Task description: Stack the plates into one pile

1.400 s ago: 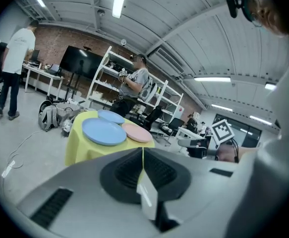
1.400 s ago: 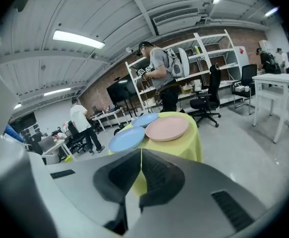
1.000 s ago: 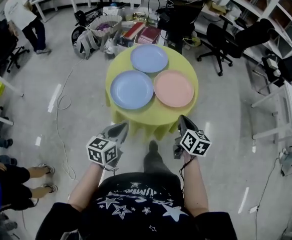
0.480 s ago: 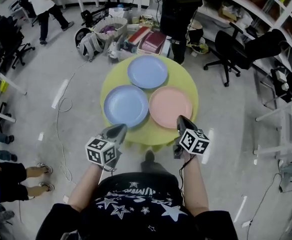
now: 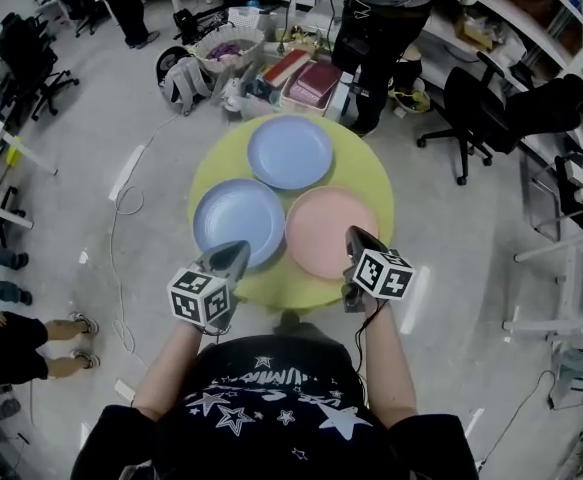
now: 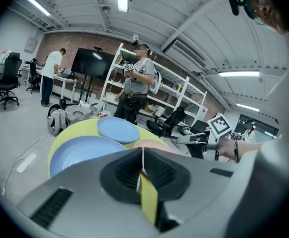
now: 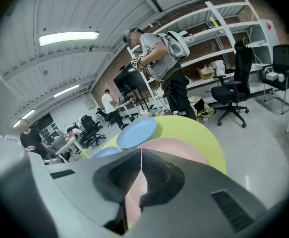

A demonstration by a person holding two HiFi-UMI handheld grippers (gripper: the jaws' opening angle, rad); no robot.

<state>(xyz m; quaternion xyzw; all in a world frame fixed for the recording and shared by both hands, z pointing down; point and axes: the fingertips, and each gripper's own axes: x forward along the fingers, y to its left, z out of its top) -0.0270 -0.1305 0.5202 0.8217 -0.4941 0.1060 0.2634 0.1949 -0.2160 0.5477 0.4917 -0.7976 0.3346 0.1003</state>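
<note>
In the head view, three round plates lie singly on a round yellow-green table (image 5: pixel 367 174), none stacked yet. The near blue plate (image 5: pixel 233 218) sits at the left and the pink plate (image 5: pixel 319 223) just beside it at the right. The far blue plate (image 5: pixel 290 152) lies behind them, near both. The left gripper (image 5: pixel 239 250) points at the near blue plate's front edge and the right gripper (image 5: pixel 355 234) at the pink plate's front edge. From above I cannot tell whether either touches.

In the left gripper view the jaws are pressed together with nothing between their dark ribbed pads. The near blue plate lies just ahead. It is shallow, with a low raised rim and a smooth matte face (it looks like plastic, though that is a guess). I judge the plates light, stiff and rather slick. The rim is the place to pinch, with one jaw slipped under the lip and the other on top.

In the right gripper view the jaws are likewise closed and empty. The pink plate lies directly beyond the tips, with the same low rim and dull, even finish. A flat plate could slide on the table when a jaw nudges under it.
</note>
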